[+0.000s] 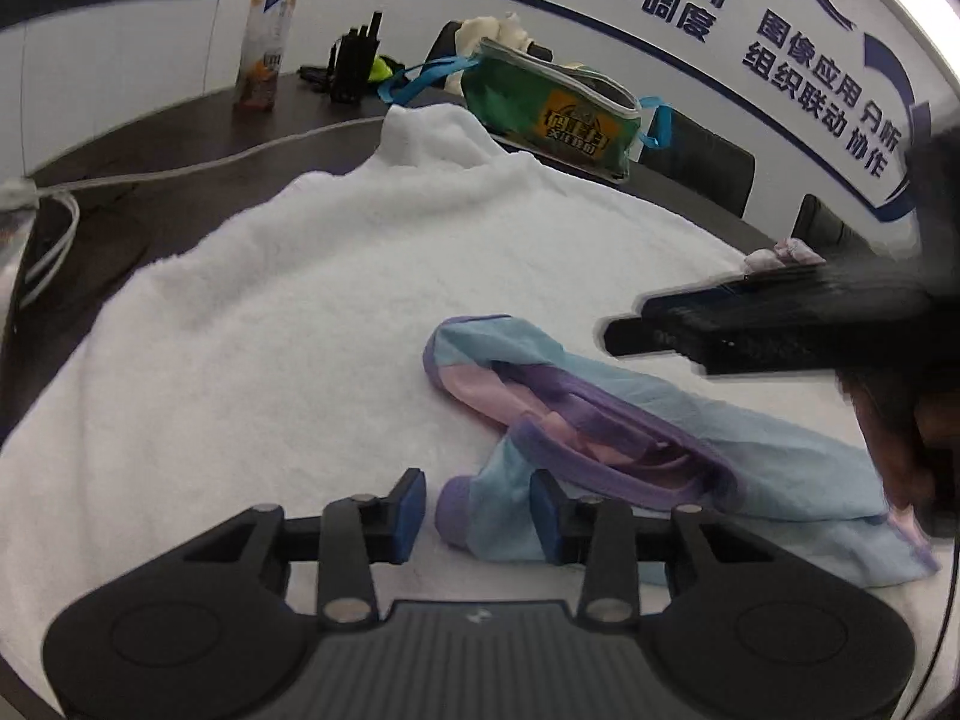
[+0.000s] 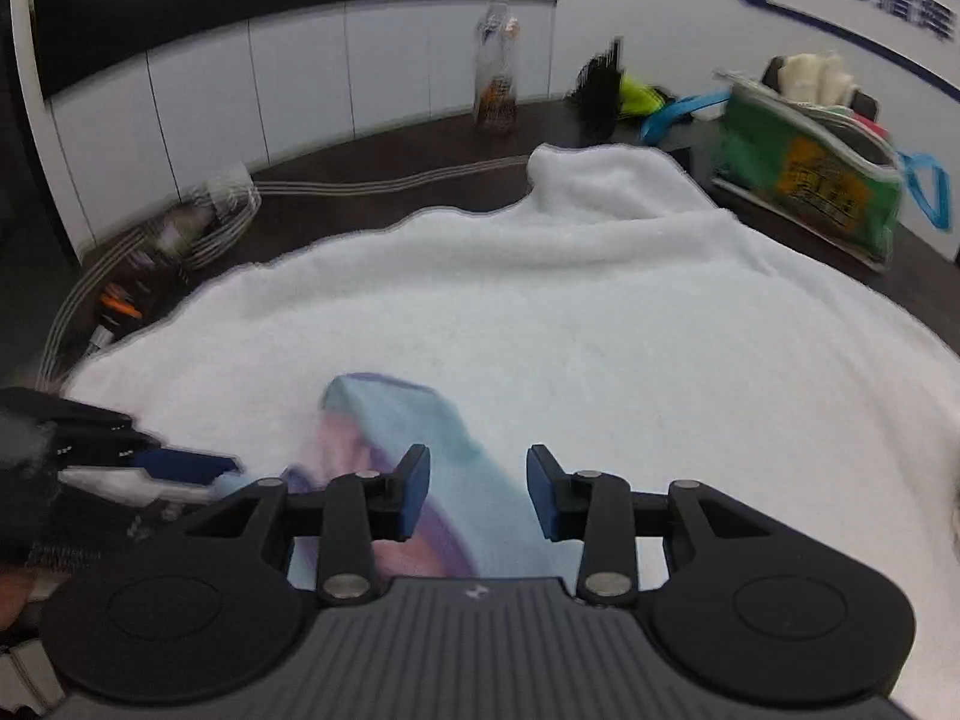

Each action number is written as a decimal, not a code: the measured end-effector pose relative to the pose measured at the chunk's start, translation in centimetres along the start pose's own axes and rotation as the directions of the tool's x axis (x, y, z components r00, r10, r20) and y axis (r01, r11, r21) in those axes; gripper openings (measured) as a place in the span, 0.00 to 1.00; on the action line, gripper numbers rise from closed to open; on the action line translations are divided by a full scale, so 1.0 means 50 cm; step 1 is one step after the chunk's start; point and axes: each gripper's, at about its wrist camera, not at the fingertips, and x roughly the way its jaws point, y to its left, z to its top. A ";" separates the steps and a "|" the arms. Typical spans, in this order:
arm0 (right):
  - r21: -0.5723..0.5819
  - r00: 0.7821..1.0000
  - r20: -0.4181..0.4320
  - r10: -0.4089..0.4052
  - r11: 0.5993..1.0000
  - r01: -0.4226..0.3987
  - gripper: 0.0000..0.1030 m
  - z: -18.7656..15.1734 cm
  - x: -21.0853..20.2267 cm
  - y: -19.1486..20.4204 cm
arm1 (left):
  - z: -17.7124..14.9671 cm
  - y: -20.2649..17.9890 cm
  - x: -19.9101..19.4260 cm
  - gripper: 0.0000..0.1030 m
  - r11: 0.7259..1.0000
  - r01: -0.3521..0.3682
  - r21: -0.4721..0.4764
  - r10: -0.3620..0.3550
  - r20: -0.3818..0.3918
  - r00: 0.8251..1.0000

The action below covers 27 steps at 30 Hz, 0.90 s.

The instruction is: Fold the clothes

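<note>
Garment (image 1: 654, 420) lies crumpled on the white towel (image 1: 300, 330) over the table (image 1: 150, 192), blue with purple trim and pink inside, not flat, no neat fold showing. Step in hand, my guess: getting hold of an edge, either to spread it or to fold it over; can't say which. My left hand-held gripper (image 1: 477, 513) is spread, its pads either side of a purple-cuffed corner, nothing pinched. My right hand-held gripper (image 2: 478, 492) is spread too, low over the garment's middle; the view is blurred, so contact is unclear. Next move needs a clean pinch on one trim edge.
</note>
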 end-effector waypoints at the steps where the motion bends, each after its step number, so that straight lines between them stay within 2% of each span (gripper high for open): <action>1: -0.022 0.999 -0.033 -0.001 1.000 0.000 0.36 0.020 0.023 0.006 | 0.001 -0.001 0.004 0.32 1.000 0.001 0.002 -0.001 0.001 1.000; 2: -0.045 0.998 -0.065 -0.003 0.999 0.000 0.40 0.040 0.045 0.012 | 0.001 -0.002 0.008 0.32 1.000 0.002 0.004 -0.002 0.002 1.000; 4: -0.067 0.993 -0.118 0.001 0.998 -0.009 0.40 0.068 0.087 0.019 | 0.002 -0.004 0.017 0.28 1.000 0.005 0.008 -0.005 0.005 1.000; 6: -0.102 0.988 -0.157 -0.011 0.995 -0.005 0.40 0.079 0.119 0.027 | 0.003 -0.006 0.025 0.19 1.000 0.007 0.011 -0.007 0.007 1.000; 7: -0.123 0.985 -0.173 -0.024 0.992 0.002 0.32 0.082 0.136 0.038 | 0.004 -0.007 0.029 0.12 1.000 0.008 0.013 -0.009 0.008 1.000; 8: -0.137 0.982 -0.187 -0.023 0.991 -0.003 0.09 0.078 0.143 0.046 | 0.004 -0.008 0.033 0.09 1.000 0.010 0.015 -0.010 0.010 1.000; 9: -0.149 0.978 -0.208 -0.012 0.989 -0.020 0.02 0.075 0.148 0.051 | 0.005 -0.007 0.029 0.08 1.000 0.022 0.008 -0.022 0.010 1.000; 14: -0.145 0.991 -0.128 -0.050 0.989 0.032 0.01 0.064 0.113 0.050 | 0.011 -0.034 0.005 0.06 0.999 0.034 0.037 -0.036 0.056 0.998; 18: -0.053 0.999 -0.005 -0.045 0.998 0.045 0.01 0.047 0.018 0.004 | 0.017 -0.098 -0.040 0.06 0.990 0.127 0.064 -0.134 0.122 0.983; 20: 0.010 0.997 0.055 -0.049 0.999 0.049 0.01 0.013 -0.042 -0.038 | 0.016 -0.149 -0.061 0.06 0.977 0.186 0.107 -0.200 0.149 0.968; 23: 0.123 0.990 0.121 -0.072 0.991 0.058 0.01 -0.057 -0.118 -0.106 | 0.001 -0.241 -0.061 0.06 0.948 0.249 0.199 -0.280 0.148 0.949; 25: 0.213 0.988 0.121 -0.095 0.975 0.067 0.02 -0.121 -0.148 -0.153 | -0.022 -0.299 -0.034 0.10 0.941 0.250 0.229 -0.286 0.144 0.947; 26: 0.252 0.988 0.111 -0.108 0.965 0.078 0.03 -0.154 -0.156 -0.174 | -0.035 -0.319 -0.021 0.13 0.935 0.267 0.235 -0.301 0.125 0.945; 27: 0.290 0.987 0.100 -0.122 0.953 0.088 0.04 -0.186 -0.164 -0.195 | -0.043 -0.332 -0.013 0.15 0.915 0.313 0.256 -0.341 0.074 0.937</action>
